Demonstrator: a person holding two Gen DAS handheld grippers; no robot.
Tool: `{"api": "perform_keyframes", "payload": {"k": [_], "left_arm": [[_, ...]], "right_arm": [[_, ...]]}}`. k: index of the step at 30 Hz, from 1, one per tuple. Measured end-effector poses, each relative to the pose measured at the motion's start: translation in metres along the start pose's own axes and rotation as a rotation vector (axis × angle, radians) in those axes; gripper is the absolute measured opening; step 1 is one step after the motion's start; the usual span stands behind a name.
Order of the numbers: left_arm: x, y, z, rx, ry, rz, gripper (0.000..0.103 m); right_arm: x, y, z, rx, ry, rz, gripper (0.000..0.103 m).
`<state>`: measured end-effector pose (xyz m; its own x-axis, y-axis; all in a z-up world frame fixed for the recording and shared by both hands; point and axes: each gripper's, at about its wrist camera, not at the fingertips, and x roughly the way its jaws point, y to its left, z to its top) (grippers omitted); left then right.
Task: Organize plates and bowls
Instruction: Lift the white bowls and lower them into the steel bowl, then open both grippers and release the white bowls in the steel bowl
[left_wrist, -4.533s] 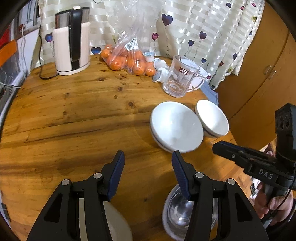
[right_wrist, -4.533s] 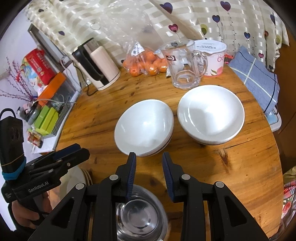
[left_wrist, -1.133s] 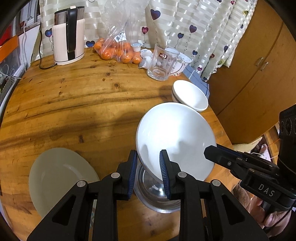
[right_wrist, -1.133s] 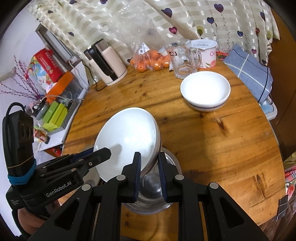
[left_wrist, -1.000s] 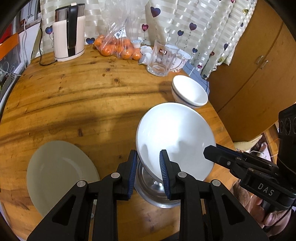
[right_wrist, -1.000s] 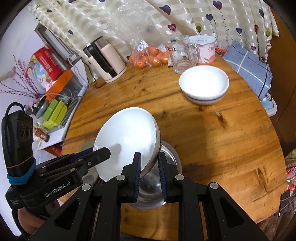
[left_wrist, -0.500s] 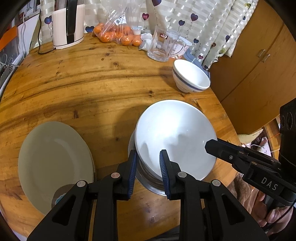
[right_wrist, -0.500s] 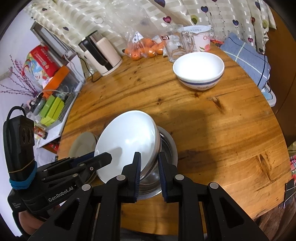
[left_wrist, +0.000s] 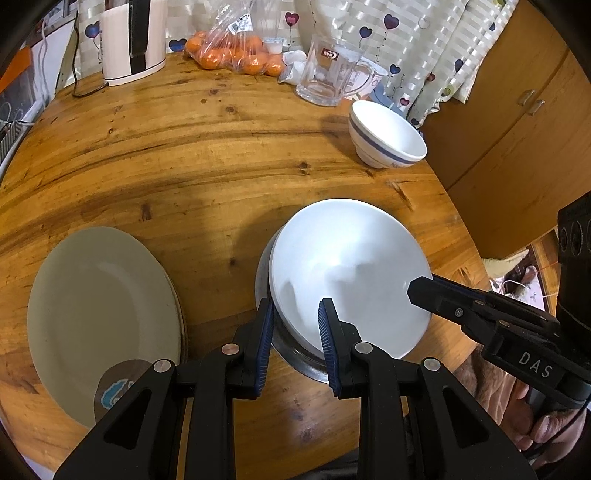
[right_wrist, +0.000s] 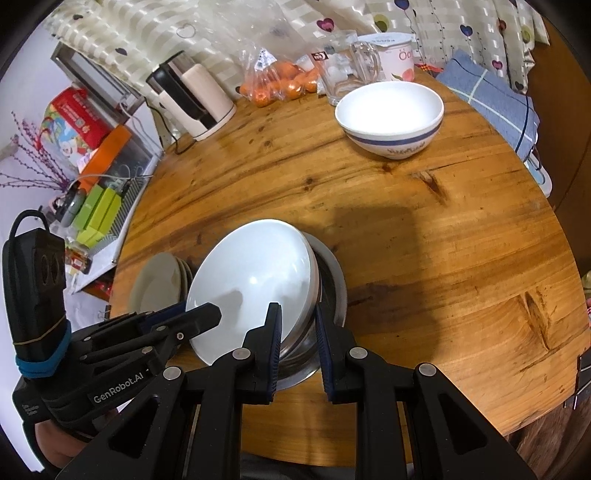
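Observation:
A large white bowl (left_wrist: 347, 266) (right_wrist: 255, 284) sits inside a steel bowl (left_wrist: 291, 349) (right_wrist: 330, 280) near the table's front edge. My left gripper (left_wrist: 295, 314) is shut on the white bowl's left rim. My right gripper (right_wrist: 297, 317) is shut on its right rim. Each gripper also shows in the other wrist view, the right one (left_wrist: 421, 290) and the left one (right_wrist: 207, 314). A stack of beige plates (left_wrist: 99, 317) (right_wrist: 159, 280) lies left of the bowls. A white bowl with a blue band (left_wrist: 386, 134) (right_wrist: 389, 118) stands at the far right.
At the back of the round wooden table (left_wrist: 207, 147) stand a kettle (left_wrist: 131, 37), a bag of oranges (left_wrist: 232, 55), a glass mug (left_wrist: 328, 70) and a white cup (right_wrist: 391, 55). A blue cloth (right_wrist: 491, 96) lies at the right edge. A wooden cabinet (left_wrist: 517, 122) stands to the right.
Both grippers closed on the white bowl, carried it toward me from the table's middle, and lowered it into the steel bowl. The plate stack has come fully into view.

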<state>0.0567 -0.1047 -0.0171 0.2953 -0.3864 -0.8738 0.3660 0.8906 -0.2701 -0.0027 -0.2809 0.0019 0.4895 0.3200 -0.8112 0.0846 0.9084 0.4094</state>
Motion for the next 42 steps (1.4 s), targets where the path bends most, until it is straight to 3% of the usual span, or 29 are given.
{"api": "perform_keyframes", "payload": {"k": [20,42], "left_arm": [[0.000,0.000,0.001,0.010,-0.010,-0.006,0.026],[-0.019,-0.004,0.013,0.037,-0.098,-0.023,0.026]], "right_arm": [[0.006,-0.003,0.001,0.000,0.017,-0.012,0.019],[-0.016,-0.009,0.012,-0.030,-0.064,-0.015,0.019]]}}
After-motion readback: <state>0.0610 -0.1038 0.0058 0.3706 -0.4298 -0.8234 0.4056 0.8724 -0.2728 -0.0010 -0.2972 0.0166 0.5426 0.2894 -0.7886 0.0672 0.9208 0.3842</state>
